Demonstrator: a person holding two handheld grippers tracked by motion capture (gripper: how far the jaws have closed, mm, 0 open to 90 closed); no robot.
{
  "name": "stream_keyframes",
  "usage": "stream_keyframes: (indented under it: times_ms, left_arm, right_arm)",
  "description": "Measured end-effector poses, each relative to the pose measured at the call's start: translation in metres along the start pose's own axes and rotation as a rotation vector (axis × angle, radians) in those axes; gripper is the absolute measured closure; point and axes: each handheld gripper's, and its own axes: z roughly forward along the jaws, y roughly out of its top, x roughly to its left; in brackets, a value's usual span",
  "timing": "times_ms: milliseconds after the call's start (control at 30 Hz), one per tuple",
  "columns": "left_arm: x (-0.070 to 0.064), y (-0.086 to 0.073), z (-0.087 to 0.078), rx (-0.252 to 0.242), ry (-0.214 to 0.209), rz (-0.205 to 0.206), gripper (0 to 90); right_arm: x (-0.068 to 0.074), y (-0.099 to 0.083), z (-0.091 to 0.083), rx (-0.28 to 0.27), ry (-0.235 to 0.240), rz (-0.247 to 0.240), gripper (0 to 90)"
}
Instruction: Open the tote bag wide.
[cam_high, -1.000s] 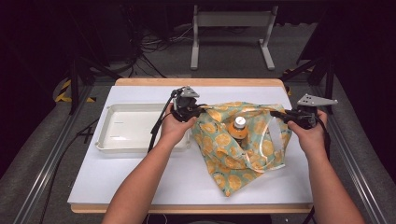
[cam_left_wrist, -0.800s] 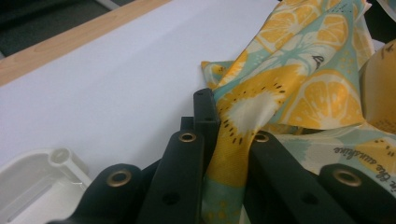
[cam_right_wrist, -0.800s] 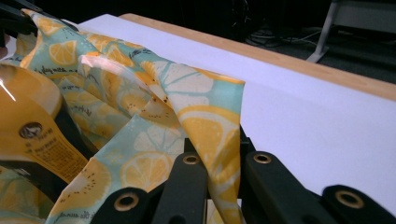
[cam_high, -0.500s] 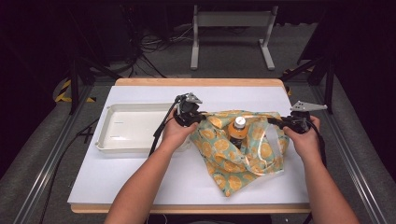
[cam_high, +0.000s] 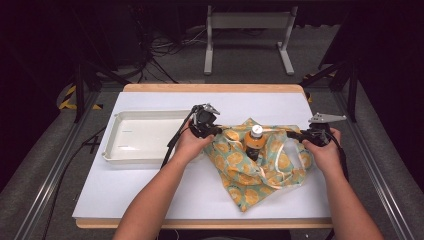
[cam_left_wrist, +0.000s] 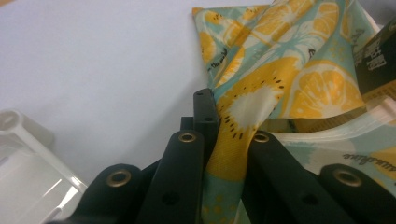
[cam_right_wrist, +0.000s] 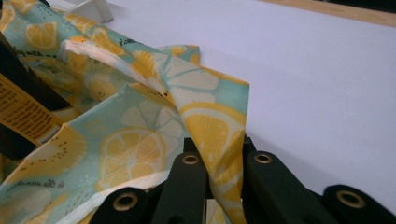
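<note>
left gripper (cam_high: 216, 131) pinches the left edge of the citrus-print bag (cam_high: 260, 165), a fold of cloth running up between its two jaws in the left gripper view (cam_left_wrist: 229, 163). right gripper (cam_high: 296, 134) clamps the bag's right edge the same way (cam_right_wrist: 219, 140). bag lies right of centre on the white table (cam_high: 150, 190), beside the white tray (cam_high: 145, 142), with a bottle (cam_high: 255, 142) upright inside it between the grippers.

the bag (cam_high: 255, 167) is soft matt printed cloth, creased, pinched between the matt black plastic jaws with brass-coloured rivets of each hand-held gripper, the tray (cam_high: 131, 142) is glossy white smooth plastic, and the worktop (cam_high: 150, 190) is matt white, smooth, with a wooden edge.
</note>
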Motion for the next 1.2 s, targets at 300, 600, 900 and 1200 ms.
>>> stream_keyframes:
  times_ms: [300, 600, 900, 1200]
  left_arm:
    - [0.002, -0.002, 0.006, 0.05, -0.013, -0.007, 88.3]
    - [0.005, -0.004, 0.003, 0.048, -0.037, -0.012, 70.0]
    - [-0.001, -0.002, -0.013, -0.017, -0.073, 0.042, 37.5]
    - [-0.007, -0.005, -0.046, -0.122, -0.062, 0.036, 29.4]
  right_arm:
    - [-0.002, -0.009, 0.008, 0.076, 0.002, 0.013, 87.7]
    - [0.0, -0.009, 0.004, 0.083, -0.012, 0.023, 76.6]
    - [0.011, 0.001, -0.025, -0.036, 0.016, -0.014, 51.3]
    - [0.031, 0.008, -0.061, -0.153, 0.013, -0.063, 40.9]
